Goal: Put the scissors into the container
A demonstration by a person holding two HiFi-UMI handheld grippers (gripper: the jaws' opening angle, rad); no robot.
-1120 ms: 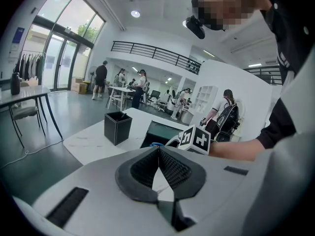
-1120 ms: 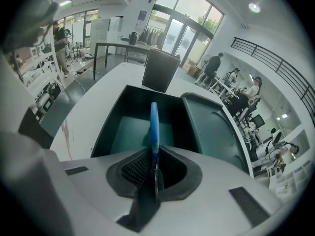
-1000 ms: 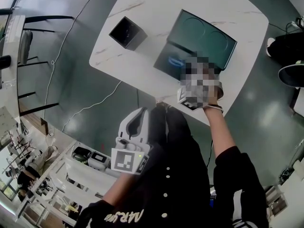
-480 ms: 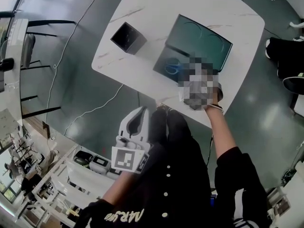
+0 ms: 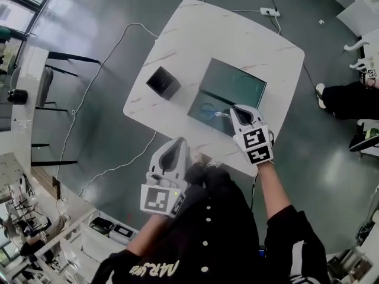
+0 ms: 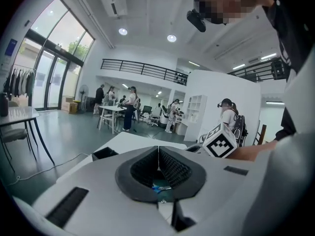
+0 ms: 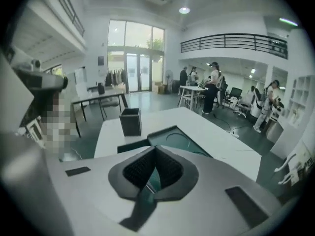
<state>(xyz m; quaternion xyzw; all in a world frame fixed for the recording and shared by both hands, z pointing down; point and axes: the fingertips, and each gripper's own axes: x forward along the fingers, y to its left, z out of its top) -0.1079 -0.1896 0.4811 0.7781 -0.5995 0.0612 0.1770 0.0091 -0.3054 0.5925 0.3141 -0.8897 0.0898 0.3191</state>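
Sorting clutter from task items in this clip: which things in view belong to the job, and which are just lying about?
Job:
blue-handled scissors
black square container

Lying about:
dark green mat
white floor cable
power strip

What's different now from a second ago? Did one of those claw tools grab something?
The right gripper has closed its jaws at the blade end of the scissors; whether it actually pinches the blades I cannot tell. The scissors lie on the green mat as before, the black container has not moved, and the left gripper stays shut off the near edge of the table.
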